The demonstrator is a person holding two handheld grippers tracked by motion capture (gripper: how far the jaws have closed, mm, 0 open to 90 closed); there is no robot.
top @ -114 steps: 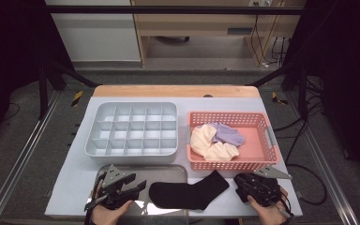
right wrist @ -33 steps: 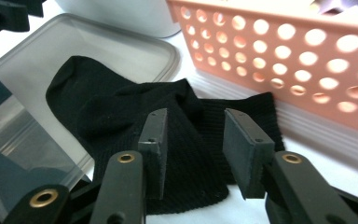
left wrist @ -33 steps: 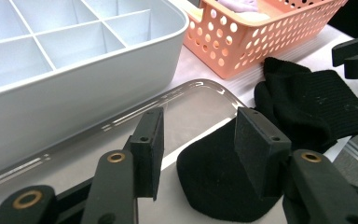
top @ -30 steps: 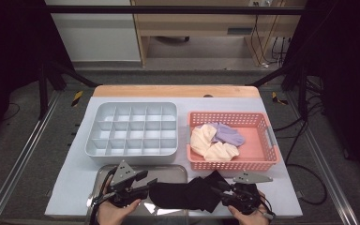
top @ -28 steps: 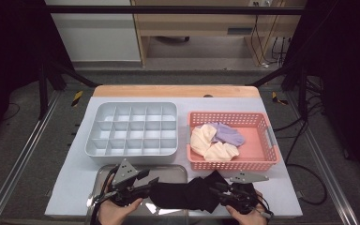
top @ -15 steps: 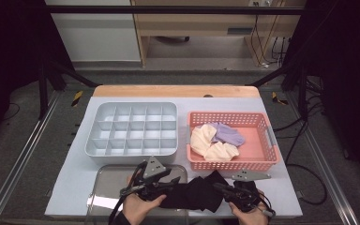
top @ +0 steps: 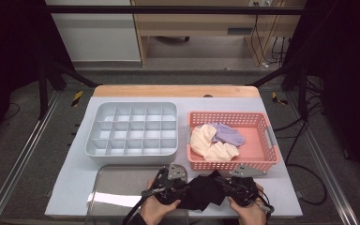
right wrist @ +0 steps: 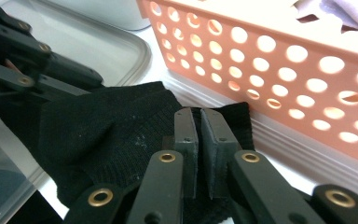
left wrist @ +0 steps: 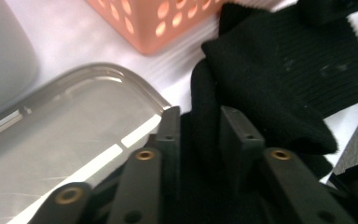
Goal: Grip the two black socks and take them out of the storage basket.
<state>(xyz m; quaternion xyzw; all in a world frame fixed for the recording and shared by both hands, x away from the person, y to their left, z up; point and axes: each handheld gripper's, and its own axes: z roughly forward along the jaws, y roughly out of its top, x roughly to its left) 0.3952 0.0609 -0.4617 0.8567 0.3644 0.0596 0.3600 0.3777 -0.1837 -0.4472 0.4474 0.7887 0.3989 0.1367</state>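
Observation:
A black sock (top: 205, 191) lies bunched at the table's front edge, between a metal tray and a pink basket. My left gripper (top: 179, 190) is at its left end. In the left gripper view its jaws (left wrist: 204, 135) have just been closing, and a fold of the sock (left wrist: 284, 79) is pinched between them. My right gripper (top: 226, 185) holds the sock's right end. In the right gripper view its jaws (right wrist: 198, 135) are nearly together on the knit edge of the sock (right wrist: 107, 126), close beside the basket wall (right wrist: 279, 70).
The pink basket (top: 229, 114) at the right holds cream socks (top: 206, 140) and a lilac sock (top: 227, 133). A grey compartment organizer (top: 91, 140) sits to its left. The metal tray (top: 117, 187) lies at the front left, beside the left gripper.
The left gripper moved right across the tray to the sock's left end and closed on it. The sock is now bunched shorter between the two grippers. The right gripper stayed put.

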